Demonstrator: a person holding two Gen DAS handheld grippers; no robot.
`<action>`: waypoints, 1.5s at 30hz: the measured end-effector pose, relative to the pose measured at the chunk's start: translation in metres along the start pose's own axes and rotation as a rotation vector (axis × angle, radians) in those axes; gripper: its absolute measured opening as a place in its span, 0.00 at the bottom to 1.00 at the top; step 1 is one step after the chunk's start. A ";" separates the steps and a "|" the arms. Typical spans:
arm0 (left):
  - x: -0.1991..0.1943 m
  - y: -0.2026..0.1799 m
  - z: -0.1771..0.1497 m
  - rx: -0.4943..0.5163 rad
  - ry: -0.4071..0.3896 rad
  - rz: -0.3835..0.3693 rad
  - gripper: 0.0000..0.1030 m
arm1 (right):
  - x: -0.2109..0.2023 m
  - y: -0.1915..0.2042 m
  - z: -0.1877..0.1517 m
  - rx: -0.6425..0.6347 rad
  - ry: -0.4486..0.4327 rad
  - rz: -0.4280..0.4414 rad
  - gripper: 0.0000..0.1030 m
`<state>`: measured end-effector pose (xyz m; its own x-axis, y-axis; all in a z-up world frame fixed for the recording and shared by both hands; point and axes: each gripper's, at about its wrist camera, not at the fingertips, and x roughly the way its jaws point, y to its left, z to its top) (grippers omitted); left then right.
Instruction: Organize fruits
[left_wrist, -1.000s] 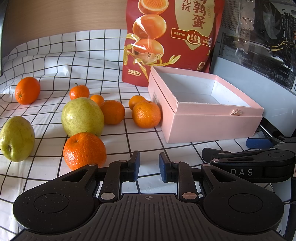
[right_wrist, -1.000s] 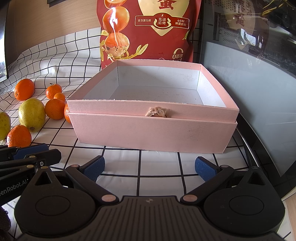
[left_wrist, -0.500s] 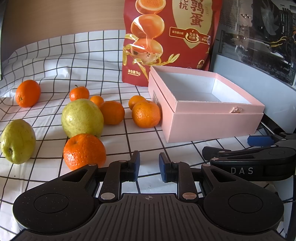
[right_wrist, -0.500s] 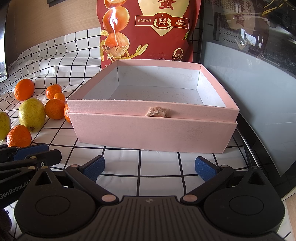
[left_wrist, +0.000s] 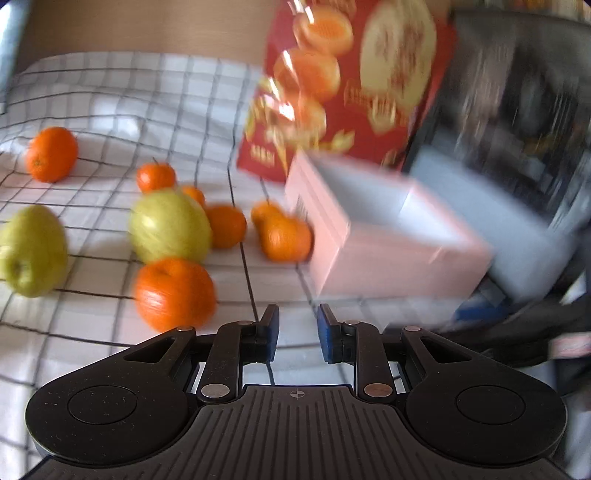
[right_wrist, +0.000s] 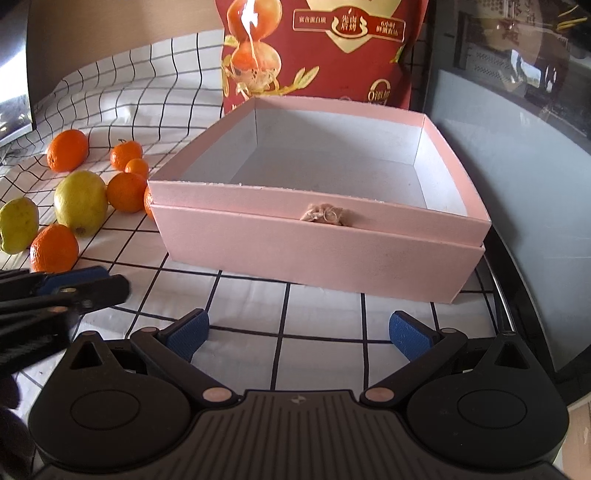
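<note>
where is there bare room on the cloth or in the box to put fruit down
The open pink cardboard box is empty inside. Bare black-and-white checked cloth lies between the box's front wall and the right tool. It is crowded left of the box: round orange mandarins and yellow-green pears cluster close together, one mandarin against the box's corner.

A home or office desk: a white black-gridded cloth (right_wrist: 155, 96) covers it, a red printed snack bag (right_wrist: 325, 48) stands far, a glass-sided computer case (right_wrist: 517, 74) right.
</note>
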<state>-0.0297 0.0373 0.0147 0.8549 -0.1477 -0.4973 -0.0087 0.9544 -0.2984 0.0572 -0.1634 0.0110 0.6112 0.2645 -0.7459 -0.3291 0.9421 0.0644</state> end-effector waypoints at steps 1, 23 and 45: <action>-0.022 0.008 0.003 -0.012 -0.066 -0.004 0.25 | 0.000 0.001 0.001 0.001 0.009 -0.002 1.00; -0.210 0.199 -0.019 -0.453 -0.497 0.425 0.25 | -0.050 0.235 0.001 -0.528 -0.196 0.455 0.95; -0.167 0.156 -0.003 -0.262 -0.364 0.268 0.25 | -0.070 0.208 0.009 -0.444 -0.160 0.534 0.42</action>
<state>-0.1751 0.2098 0.0491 0.9295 0.2372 -0.2824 -0.3415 0.8427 -0.4163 -0.0475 0.0163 0.0825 0.3720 0.7254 -0.5791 -0.8542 0.5117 0.0922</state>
